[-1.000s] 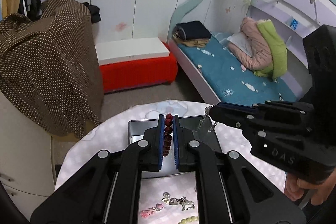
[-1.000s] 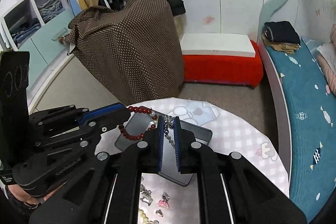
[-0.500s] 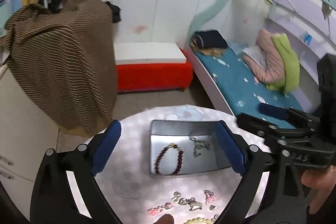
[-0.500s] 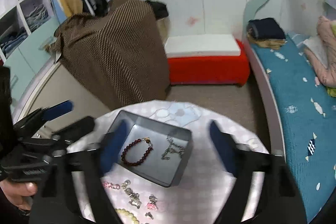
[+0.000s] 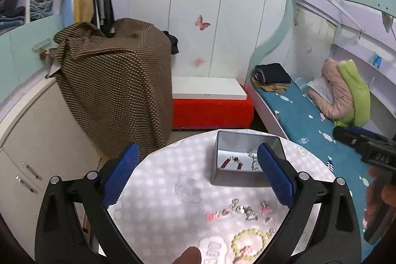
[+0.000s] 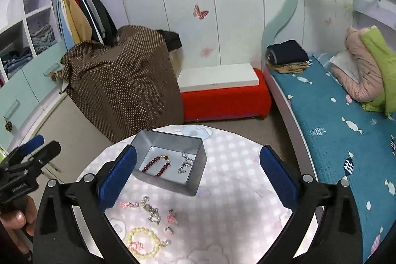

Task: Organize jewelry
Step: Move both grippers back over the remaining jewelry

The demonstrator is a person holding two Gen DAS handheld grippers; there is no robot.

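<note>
Opening: left tongs [image 5: 198, 173] and right tongs [image 6: 196, 173] are spreading wide, holding nothing.
Resting: red bracelet [image 6: 156, 167] and silver chain [image 6: 185, 162] are now lying in the tin box [image 6: 195, 177].
Waiting: yellow bracelet [image 6: 144, 241] and charms [image 6: 151, 209] are still sitting on the counter [image 6: 235, 165].

A matt grey metal tin [image 6: 195, 170] sits on the tabletop's [image 6: 230, 204] smooth checked cloth; glossy red beads [image 6: 156, 165] inside, pearly yellow beads [image 6: 143, 243] outside.
</note>
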